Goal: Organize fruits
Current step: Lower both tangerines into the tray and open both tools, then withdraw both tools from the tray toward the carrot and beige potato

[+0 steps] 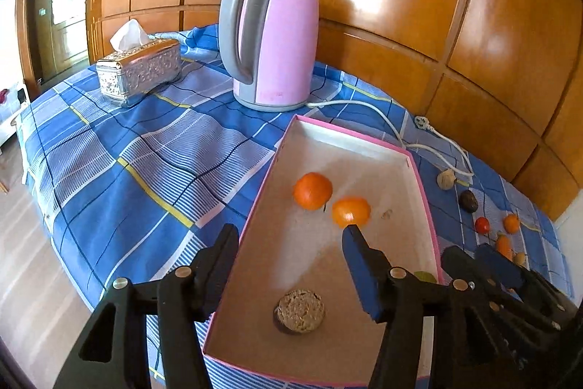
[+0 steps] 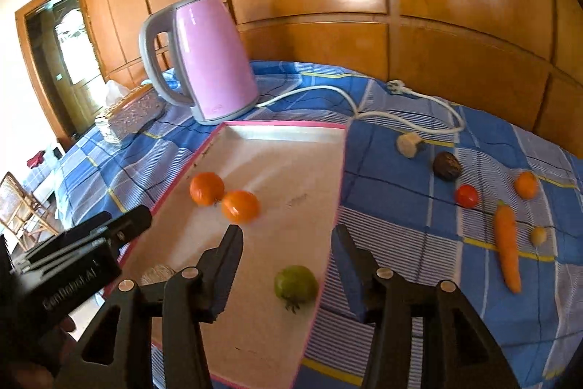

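Three oranges, one carrot

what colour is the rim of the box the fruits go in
Pink, around the box; it shows best in the right wrist view.

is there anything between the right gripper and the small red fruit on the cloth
Nothing visible. The right gripper, jaws open and empty, hangs over the pink-rimmed box's right edge. The red fruit lies beyond on open cloth; the carrot and dark fruit sit beside that path, not across it.
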`<state>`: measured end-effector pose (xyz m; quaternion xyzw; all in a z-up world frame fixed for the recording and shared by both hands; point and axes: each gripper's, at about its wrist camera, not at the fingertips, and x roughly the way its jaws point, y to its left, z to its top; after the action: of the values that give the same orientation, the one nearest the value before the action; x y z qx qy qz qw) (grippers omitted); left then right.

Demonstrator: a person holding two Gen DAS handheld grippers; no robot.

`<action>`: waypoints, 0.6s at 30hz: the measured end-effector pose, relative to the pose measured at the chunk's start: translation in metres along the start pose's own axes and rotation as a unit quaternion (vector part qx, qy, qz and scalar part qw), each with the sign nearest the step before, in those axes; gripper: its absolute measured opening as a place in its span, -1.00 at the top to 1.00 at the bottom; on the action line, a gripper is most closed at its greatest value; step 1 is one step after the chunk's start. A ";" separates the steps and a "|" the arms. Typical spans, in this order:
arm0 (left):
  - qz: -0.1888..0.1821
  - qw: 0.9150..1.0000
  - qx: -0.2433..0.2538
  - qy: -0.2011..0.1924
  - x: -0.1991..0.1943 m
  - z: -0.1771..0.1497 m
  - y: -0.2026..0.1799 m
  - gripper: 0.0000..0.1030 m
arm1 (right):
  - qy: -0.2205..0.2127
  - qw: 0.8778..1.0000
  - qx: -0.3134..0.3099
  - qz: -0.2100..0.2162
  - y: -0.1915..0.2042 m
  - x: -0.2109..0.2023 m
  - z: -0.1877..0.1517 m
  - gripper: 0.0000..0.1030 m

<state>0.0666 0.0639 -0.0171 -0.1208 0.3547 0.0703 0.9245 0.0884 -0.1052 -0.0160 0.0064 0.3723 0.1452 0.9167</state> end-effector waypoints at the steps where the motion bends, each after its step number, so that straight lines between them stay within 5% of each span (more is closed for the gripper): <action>1: 0.002 1.000 0.002 -0.001 -0.001 -0.001 -0.002 -0.16 | -0.002 1.000 0.003 -0.007 -0.003 -0.003 -0.003 -0.14; 6: 0.000 1.000 0.018 -0.002 -0.005 -0.007 -0.012 -0.24 | -0.013 0.999 0.009 -0.038 -0.016 -0.013 -0.011 -0.50; 18: -0.030 0.997 0.071 0.005 -0.009 -0.023 -0.046 -0.32 | -0.008 0.992 0.066 -0.109 -0.074 -0.029 -0.030 -0.60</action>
<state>0.0551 0.0130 -0.0201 -0.0654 0.3599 0.0165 0.9306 0.0677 -0.1869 -0.0265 0.0278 0.3721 0.0194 0.9276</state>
